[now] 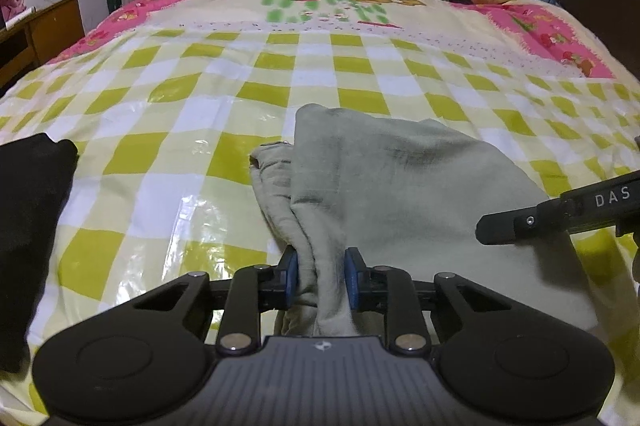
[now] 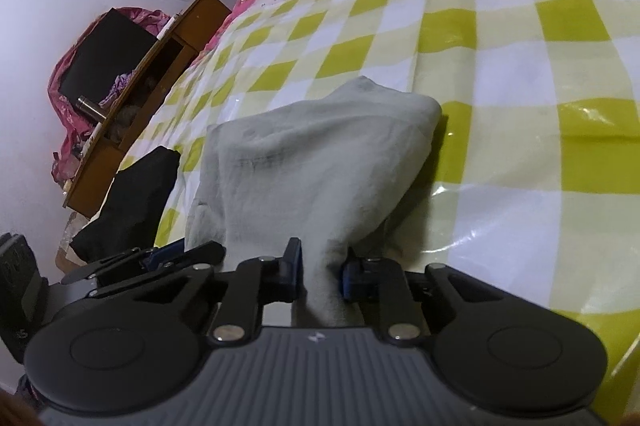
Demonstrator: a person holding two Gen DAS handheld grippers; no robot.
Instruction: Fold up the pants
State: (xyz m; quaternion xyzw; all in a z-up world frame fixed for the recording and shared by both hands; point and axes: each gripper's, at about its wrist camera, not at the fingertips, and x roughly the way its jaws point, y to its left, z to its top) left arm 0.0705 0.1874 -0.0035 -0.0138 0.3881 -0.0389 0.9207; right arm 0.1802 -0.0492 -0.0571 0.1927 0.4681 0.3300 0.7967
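pants (image 1: 400, 186): on checked bedspread (image 1: 180, 166), near edge bunched | left gripper (image 1: 321, 276): pinching that edge | right gripper (image 2: 320, 276): pinching it too | why: we hold both corners to carry the fold over evenly

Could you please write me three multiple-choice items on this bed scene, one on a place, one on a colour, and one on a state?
1. Where does the black garment lie, seen from the left wrist?
A. To the left of the pants
B. On top of the pants
C. By the window

2. What colour are the pants?
A. Dark blue
B. Pale grey-green
C. Red

3. How is the left gripper?
A. Wide open above the bed
B. Shut on nothing
C. Shut on the pants

Key: 1 A, it sits at the left edge on the checked bedcover, apart from the pants. 2 B, the cloth reads pale grey-green in both views. 3 C, bunched cloth is pinched between its blue pads; the right gripper grips the pants likewise.
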